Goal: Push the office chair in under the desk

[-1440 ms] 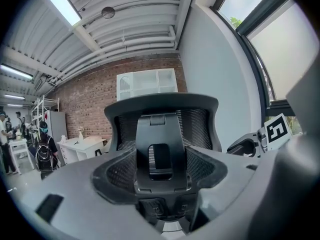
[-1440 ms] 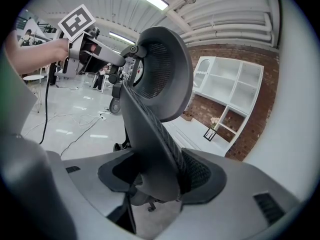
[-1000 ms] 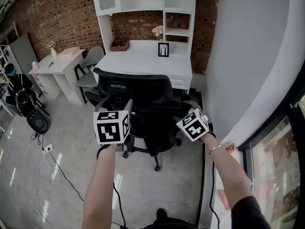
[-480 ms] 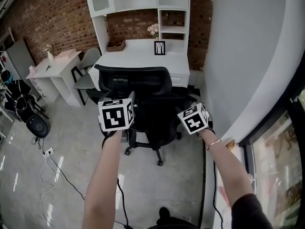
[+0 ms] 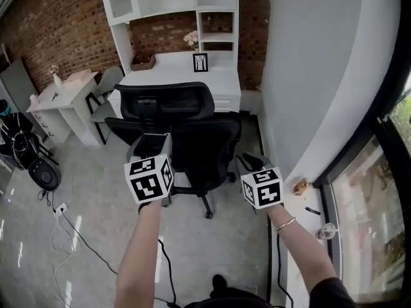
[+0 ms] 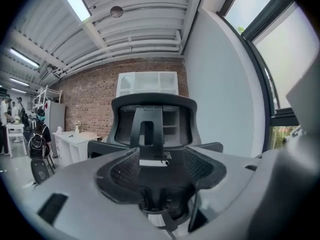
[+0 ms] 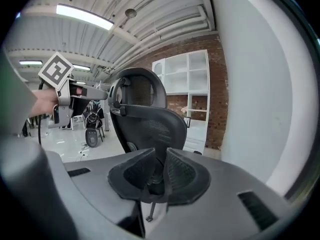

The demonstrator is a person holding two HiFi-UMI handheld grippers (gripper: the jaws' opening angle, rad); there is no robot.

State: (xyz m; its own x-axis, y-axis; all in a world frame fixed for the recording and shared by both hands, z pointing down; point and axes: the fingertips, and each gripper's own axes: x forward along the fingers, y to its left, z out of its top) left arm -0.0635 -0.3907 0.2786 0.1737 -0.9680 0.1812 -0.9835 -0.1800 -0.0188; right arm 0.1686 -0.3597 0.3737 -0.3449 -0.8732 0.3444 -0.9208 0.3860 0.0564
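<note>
Left tongs (image 5: 153,147) open, empty, held level just behind chair (image 5: 192,136); right tongs (image 5: 252,162) just been closing to slit, nothing between. One each side of backrest, likely squaring up for shove. Chair on floor, at desk (image 5: 180,79) front edge, not tucked yet.

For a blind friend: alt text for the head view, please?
A black office chair stands before a white desk, back toward the viewer. Behind it, the left tongs gape; the right tongs have just been closing, empty.
</note>
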